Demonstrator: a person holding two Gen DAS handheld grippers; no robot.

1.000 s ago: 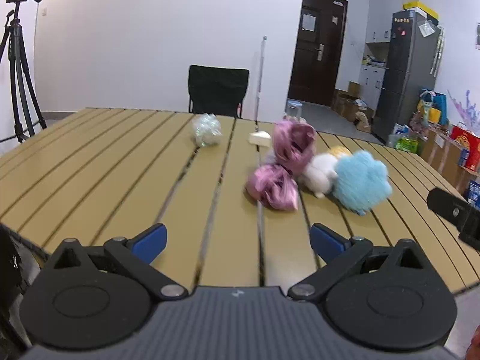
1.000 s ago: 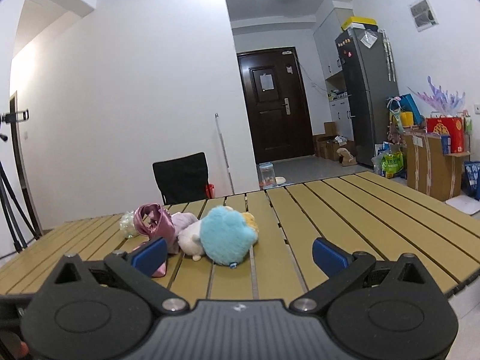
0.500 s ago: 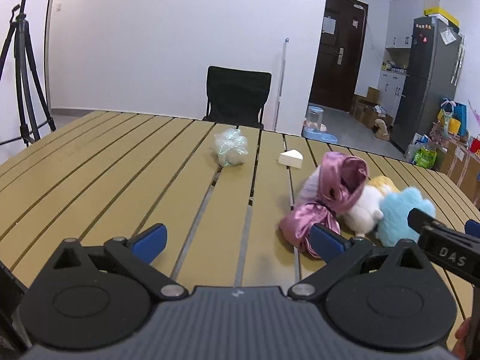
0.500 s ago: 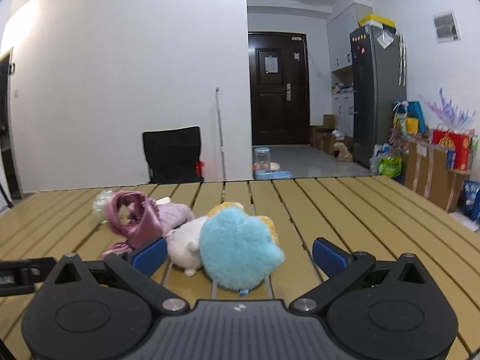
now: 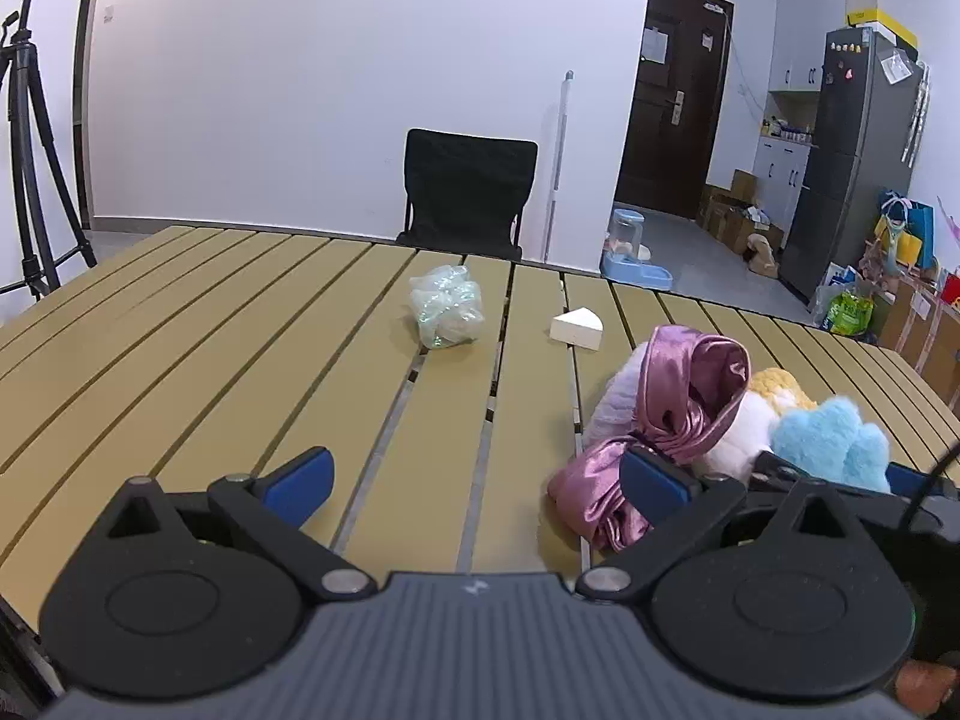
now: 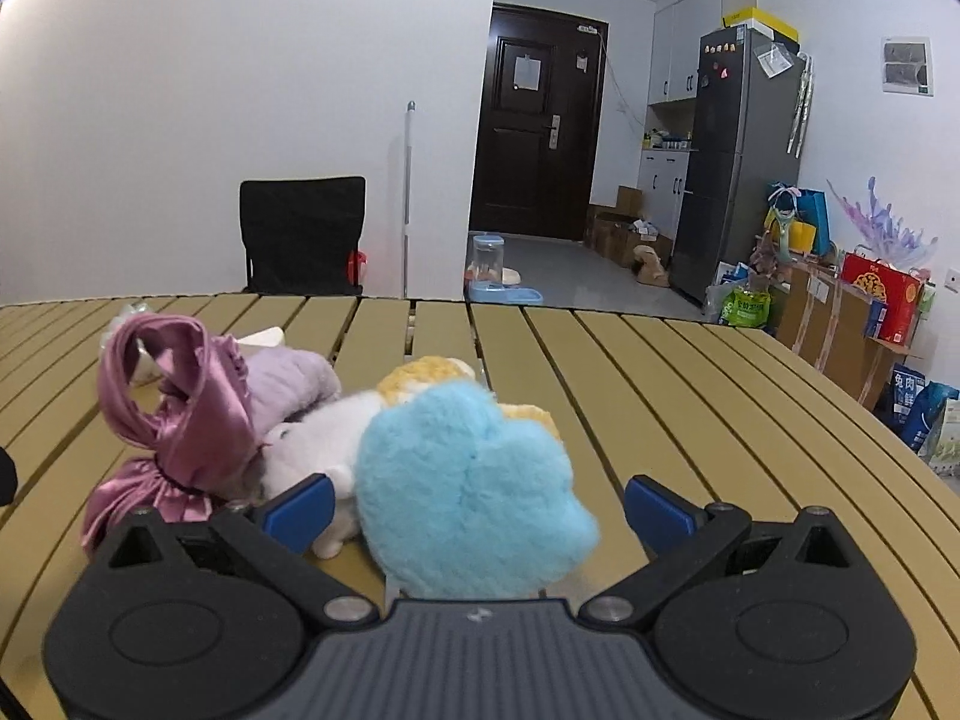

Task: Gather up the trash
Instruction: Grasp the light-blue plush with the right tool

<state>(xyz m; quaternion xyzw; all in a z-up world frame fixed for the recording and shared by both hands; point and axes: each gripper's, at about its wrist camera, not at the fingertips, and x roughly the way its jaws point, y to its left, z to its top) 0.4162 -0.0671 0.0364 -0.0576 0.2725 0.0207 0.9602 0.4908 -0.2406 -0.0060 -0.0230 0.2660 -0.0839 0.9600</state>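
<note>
The crumpled plastic wrapper (image 5: 447,314) lies on the slatted desk (image 5: 180,372), at the far middle of the left wrist view, resting across a gap between two slats. Just to its right, apart from it, sits a small white wedge (image 5: 577,329). Both lie well beyond the left claw (image 5: 477,474), which is spread wide with nothing between its blue fingertips (image 5: 300,483) and hovers over bare slats near the desk's near edge.

To the right of the left claw lies a heap of soft things: a pink satin cloth (image 5: 672,420) knotted over a pale lilac plush (image 5: 618,402), touching a white and yellow plush toy (image 5: 756,414) and a blue fluffy toy (image 5: 834,444). The left claw's right fingertip overlaps the satin cloth in the picture; contact cannot be confirmed.

In the right wrist view, the right claw (image 6: 477,504) is also spread wide, and the blue fluffy toy (image 6: 468,492) fills the space between its fingertips (image 6: 657,507), without being gripped. The satin cloth (image 6: 180,414) lies to the left.

Beyond the desk stand a black chair (image 5: 468,192), a tripod (image 5: 30,138) at far left, a dark door (image 6: 537,126) and a fridge (image 6: 741,162).
</note>
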